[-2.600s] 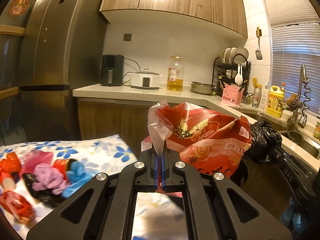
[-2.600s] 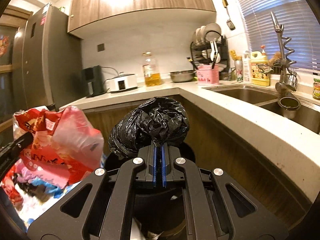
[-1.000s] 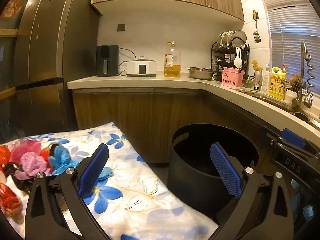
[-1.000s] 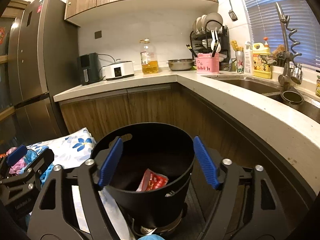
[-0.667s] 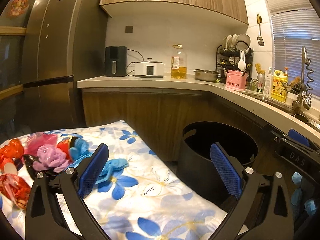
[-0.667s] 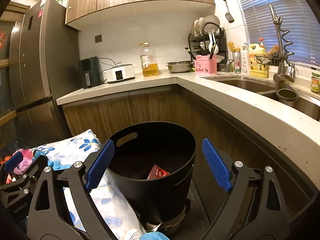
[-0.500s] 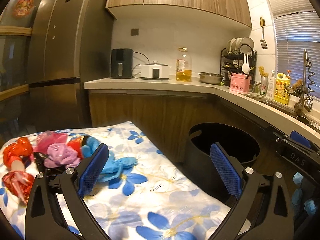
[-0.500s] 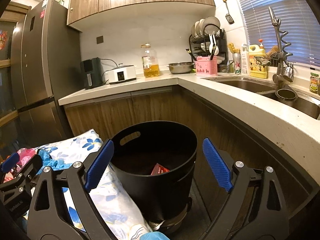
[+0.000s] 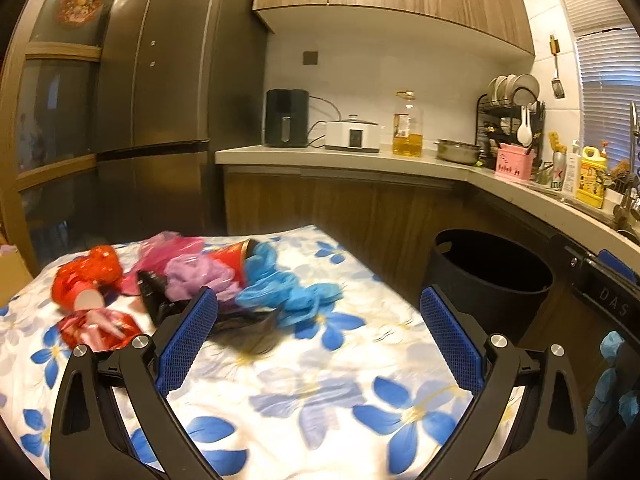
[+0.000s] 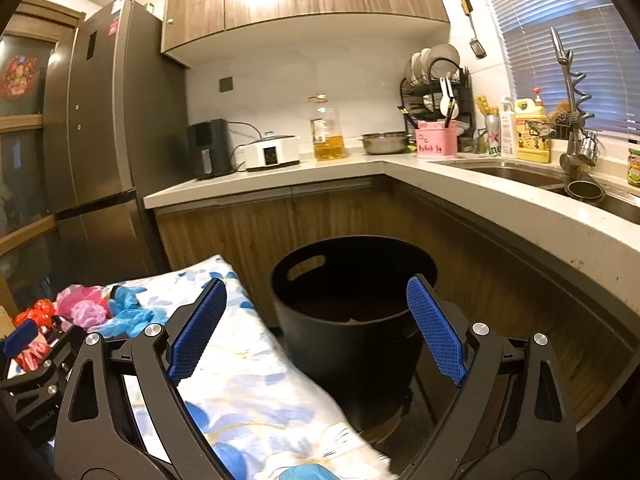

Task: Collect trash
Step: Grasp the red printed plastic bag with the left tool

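On the far left of the flower-print table (image 9: 304, 384), a pile of trash is lying bunched together: a red crinkled wrapper (image 9: 86, 270) is sitting at the outer edge, with a second red wrapper (image 9: 98, 330) just in front of it. Beside them a pink plastic bag (image 9: 168, 248) is spreading out at the back, a lilac crumpled bag (image 9: 196, 274) is resting against it, and a black plastic bag (image 9: 240, 326) is lying flattened under and in front of the lilac one. A red cup (image 9: 232, 254) is lying on its side behind the lilac bag, touching the blue gloves (image 9: 288, 294), which are trailing toward the table's middle.

Hovering over the near part of the table, the left tongs (image 9: 318, 344) are standing spread wide, released, with nothing between the blue pads; the left pad is overlapping the black bag in view, though contact cannot be told.

Off the table's right edge, a black bin (image 9: 490, 286) is standing on the floor against the wooden cabinets. From the right wrist view, the right tongs (image 10: 316, 330) are also gaping wide and holding nothing, framing the bin (image 10: 352, 320), where a scrap of reddish trash is just showing inside near the front rim. The table's corner (image 10: 256, 392) is lying just beside the bin's left wall.
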The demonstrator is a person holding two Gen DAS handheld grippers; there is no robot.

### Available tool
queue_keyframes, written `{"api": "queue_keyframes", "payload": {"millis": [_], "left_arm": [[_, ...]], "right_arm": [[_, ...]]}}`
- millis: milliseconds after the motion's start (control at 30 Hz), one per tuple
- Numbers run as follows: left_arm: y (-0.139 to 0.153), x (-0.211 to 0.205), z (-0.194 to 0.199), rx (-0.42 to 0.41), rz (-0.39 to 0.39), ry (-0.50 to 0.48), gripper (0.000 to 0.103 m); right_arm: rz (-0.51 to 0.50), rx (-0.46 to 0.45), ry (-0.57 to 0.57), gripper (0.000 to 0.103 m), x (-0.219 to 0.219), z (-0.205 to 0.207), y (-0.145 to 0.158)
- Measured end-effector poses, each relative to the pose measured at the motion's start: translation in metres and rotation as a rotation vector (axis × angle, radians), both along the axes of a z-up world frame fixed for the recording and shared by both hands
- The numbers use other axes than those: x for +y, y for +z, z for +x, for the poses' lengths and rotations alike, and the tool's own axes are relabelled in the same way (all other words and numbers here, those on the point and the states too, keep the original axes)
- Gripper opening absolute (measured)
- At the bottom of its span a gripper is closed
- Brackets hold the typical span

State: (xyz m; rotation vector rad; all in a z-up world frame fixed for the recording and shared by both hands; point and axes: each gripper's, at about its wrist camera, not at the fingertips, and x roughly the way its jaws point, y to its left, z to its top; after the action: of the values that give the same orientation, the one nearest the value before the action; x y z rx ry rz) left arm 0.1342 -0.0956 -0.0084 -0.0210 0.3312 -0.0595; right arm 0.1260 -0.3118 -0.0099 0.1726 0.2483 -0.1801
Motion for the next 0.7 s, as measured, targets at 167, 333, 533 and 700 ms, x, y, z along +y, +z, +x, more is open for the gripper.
{"api": "queue_keyframes", "payload": {"millis": [167,333,533,700], "left_arm": [[-0.004,0.028,-0.010,0.001,-0.012,0.073,0.097],[-0.010,0.059,-0.017,0.011,-0.013,0.171,0.097],[-0.020,0.102,-0.018,0.035,0.012,0.309,0.097],[-0.024,0.135,-0.013,0.048,-0.005,0.376,0.097]], "right_arm": [[-0.004,0.011,0.043,0.090,0.021,0.000,-0.006],[-0.003,0.030,0.088,0.090,0.041,0.002,-0.014],[-0.020,0.059,0.168,0.090,0.073,0.006,-0.025],[-0.031,0.074,0.243,0.090,0.104,0.011,-0.032]]}}
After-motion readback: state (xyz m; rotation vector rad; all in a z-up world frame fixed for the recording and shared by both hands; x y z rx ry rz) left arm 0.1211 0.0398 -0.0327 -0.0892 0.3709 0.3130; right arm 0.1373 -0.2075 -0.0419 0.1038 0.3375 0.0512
